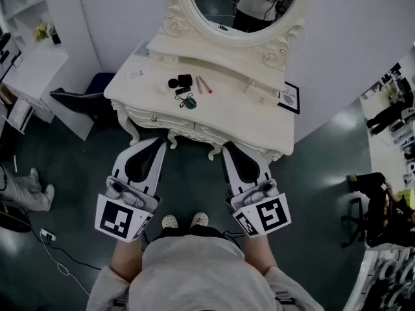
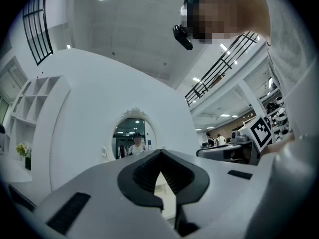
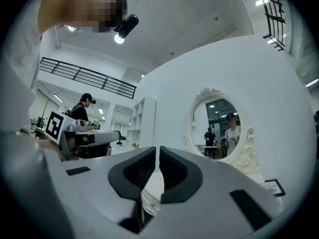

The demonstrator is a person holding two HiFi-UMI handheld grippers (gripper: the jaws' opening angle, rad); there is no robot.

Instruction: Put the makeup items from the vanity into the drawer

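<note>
Several makeup items lie on the cream vanity top [image 1: 227, 112]: a black round compact [image 1: 174, 83], a black square case [image 1: 185, 80], two pink pencils [image 1: 203, 85], a small black piece [image 1: 182, 91] and a green round item [image 1: 189, 103]. The drawer front [image 1: 154, 117] with its small knob is closed. My left gripper [image 1: 156, 142] and right gripper [image 1: 229, 150] hover side by side in front of the vanity, below its front edge. Both are shut with nothing in them. The left gripper [image 2: 160, 154] and the right gripper [image 3: 157, 150] point at the vanity, jaws closed.
An oval mirror [image 1: 243, 5] rises behind the vanity top, with a framed card [image 1: 289, 98] at the right end. A white shelf unit [image 1: 32, 76] and a dark seat [image 1: 81, 99] stand to the left. People sit at the far right [image 1: 382, 206]. A cable [image 1: 55, 251] lies on the floor.
</note>
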